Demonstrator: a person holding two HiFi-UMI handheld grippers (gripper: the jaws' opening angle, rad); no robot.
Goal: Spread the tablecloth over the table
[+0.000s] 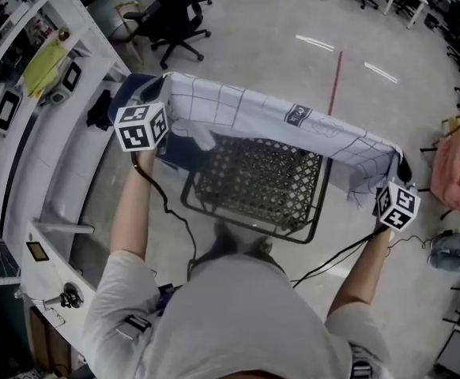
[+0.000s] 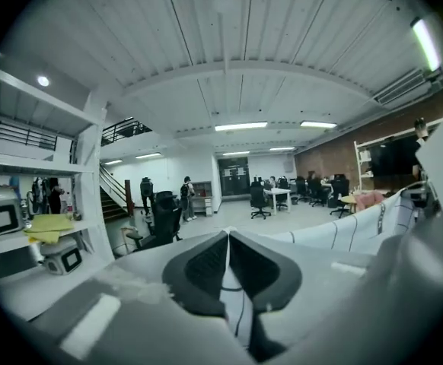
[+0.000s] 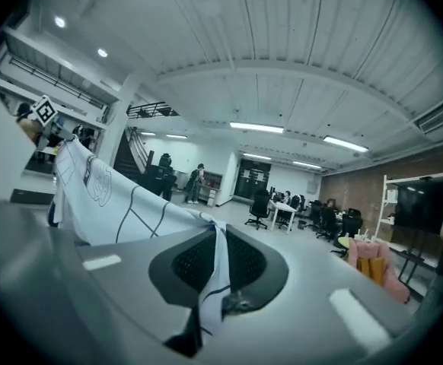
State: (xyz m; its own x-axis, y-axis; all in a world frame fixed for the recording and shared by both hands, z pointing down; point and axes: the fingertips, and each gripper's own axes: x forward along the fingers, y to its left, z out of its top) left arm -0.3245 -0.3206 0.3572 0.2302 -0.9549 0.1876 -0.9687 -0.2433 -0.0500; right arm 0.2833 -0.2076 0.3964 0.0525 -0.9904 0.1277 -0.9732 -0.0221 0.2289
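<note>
Tablecloth (image 1: 277, 121) is hanging in the air as a taut band, stretched between the two grippers above the far side of the wire-mesh surface (image 1: 254, 184). It is not yet lying on the surface. The left gripper (image 1: 167, 105) is pinching one top corner, and its own view is showing the jaws closed on a thin fold of the white, grid-lined fabric (image 2: 227, 268). The right gripper (image 1: 397, 172) is clamping the opposite corner in the same way, with cloth (image 3: 107, 196) running out from between its shut jaws (image 3: 215, 268) toward the other gripper.

The fabric is looking light, thin and limp. It is sagging slightly along the held edge and bunching at each pinch, so it is likely needing hold at the corners to stay open. A grip nearer the middle would probably be letting the ends droop and fold. It may also be slipping easily on the metal mesh.

The long axis is running from the person's left to right, roughly along the surface's far edge. The loose width is draping down from that edge toward the mesh.
</note>
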